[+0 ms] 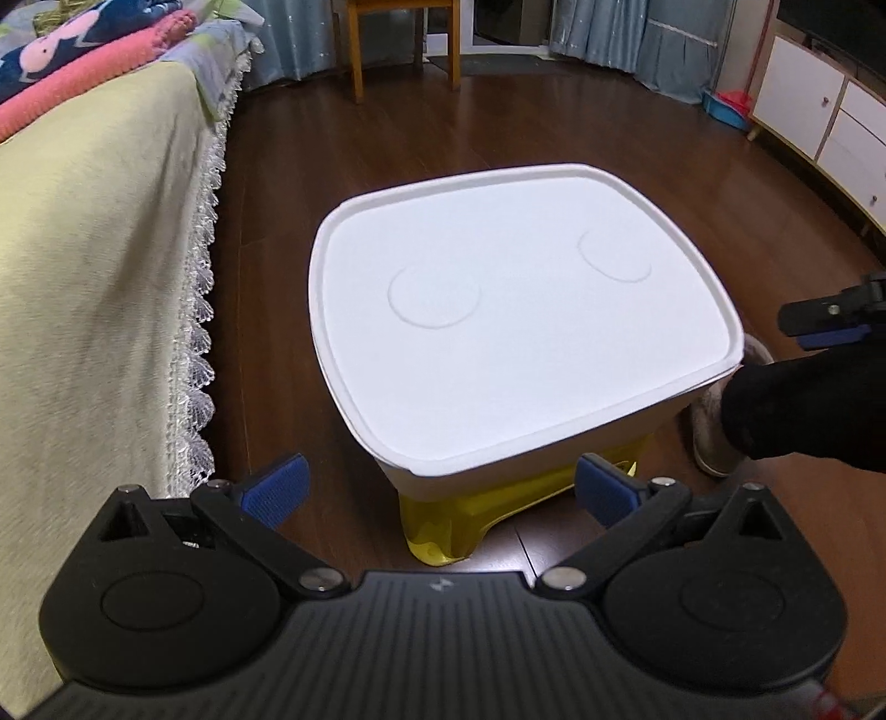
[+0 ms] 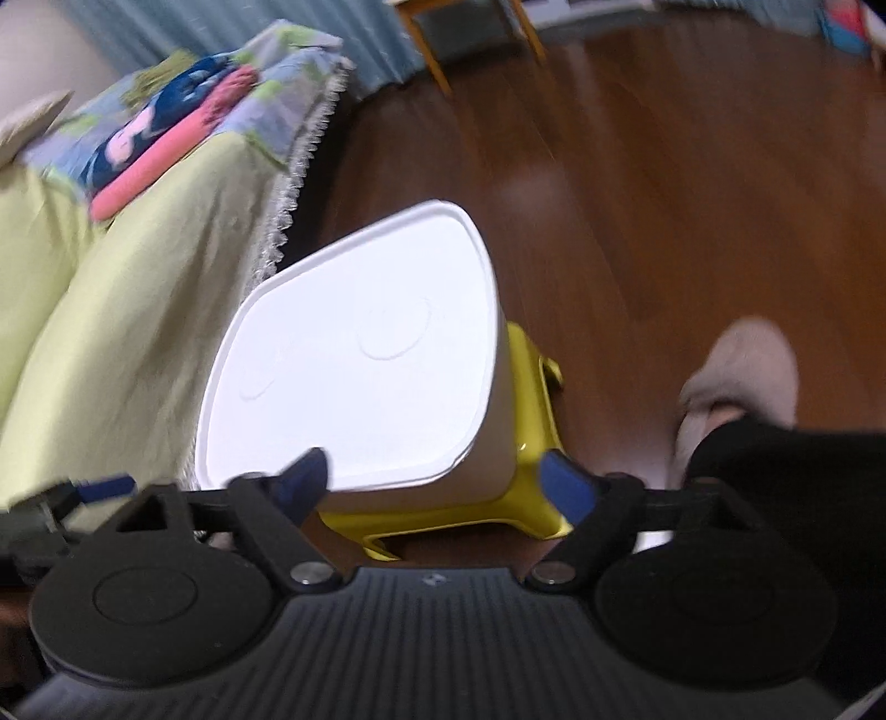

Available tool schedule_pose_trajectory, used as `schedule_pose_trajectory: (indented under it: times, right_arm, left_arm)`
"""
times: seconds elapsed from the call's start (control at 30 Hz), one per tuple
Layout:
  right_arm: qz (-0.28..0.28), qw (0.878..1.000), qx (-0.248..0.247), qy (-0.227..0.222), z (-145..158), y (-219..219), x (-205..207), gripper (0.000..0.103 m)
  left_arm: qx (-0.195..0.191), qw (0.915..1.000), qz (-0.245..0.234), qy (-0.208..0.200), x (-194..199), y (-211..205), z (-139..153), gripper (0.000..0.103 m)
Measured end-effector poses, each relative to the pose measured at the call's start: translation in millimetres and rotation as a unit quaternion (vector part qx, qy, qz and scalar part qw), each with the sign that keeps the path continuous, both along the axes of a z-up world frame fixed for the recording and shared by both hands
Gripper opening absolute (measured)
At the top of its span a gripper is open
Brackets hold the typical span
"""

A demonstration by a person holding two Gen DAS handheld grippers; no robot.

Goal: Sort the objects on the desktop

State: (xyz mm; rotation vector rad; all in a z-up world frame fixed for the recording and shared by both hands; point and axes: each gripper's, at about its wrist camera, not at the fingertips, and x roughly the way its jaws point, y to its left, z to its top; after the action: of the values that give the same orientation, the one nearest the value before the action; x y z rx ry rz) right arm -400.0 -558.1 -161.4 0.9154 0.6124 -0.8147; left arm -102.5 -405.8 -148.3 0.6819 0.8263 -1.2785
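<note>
A white plastic lid (image 1: 515, 310) with two round dimples covers a white box that stands on a yellow stool (image 1: 443, 526). Nothing lies on the lid. My left gripper (image 1: 440, 490) is open and empty, held above the floor just short of the box's near edge. My right gripper (image 2: 434, 487) is open and empty, over the box's near right corner; its view is blurred. The lid (image 2: 354, 354) and stool (image 2: 526, 387) show there too. The right gripper's tip also shows at the right edge of the left wrist view (image 1: 825, 324).
A sofa with a pale green cover and lace trim (image 1: 83, 288) stands left of the box, with folded blankets (image 1: 72, 61) on it. My dark-clad leg (image 1: 803, 410) and slipper (image 1: 714, 426) are right of the box. A wooden chair (image 1: 404, 44) and white cabinet (image 1: 819, 111) stand farther off.
</note>
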Motion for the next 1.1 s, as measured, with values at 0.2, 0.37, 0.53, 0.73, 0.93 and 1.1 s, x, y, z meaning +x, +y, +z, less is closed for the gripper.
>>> schedule_pose_trajectory:
  times: [0.2,0.37,0.53,0.73,0.93,1.1]
  right_arm:
    - [-0.043,0.999,0.024,-0.007,-19.7,-23.0,-0.6,0.047]
    - [-0.045,0.998,0.034,-0.018,-29.8,-43.1,6.1,0.030]
    - [-0.033,0.998,0.050,0.000,-41.9,-54.1,15.7,0.023]
    - [0.003,0.997,0.069,0.025,-46.1,-45.5,23.2,0.022]
    - [0.010,0.998,0.067,0.021,-45.5,-40.6,21.9,0.022]
    - [0.006,0.998,0.059,0.024,-44.9,-39.0,21.5,0.025]
  left_arm:
    - [0.003,0.9998,0.019,0.004,8.2,-4.0,-13.5,0.102]
    - [-0.001,0.9987,0.051,0.003,21.4,-4.4,-19.6,0.102]
    - [0.007,0.9977,0.067,0.008,32.1,-3.9,-23.6,0.102]
    - [0.005,0.9974,0.071,0.005,34.5,-4.7,-25.7,0.102]
    - [0.009,0.9976,0.069,0.004,33.7,-5.1,-27.0,0.102]
    - [0.011,0.9973,0.073,0.000,34.0,-5.8,-28.8,0.102]
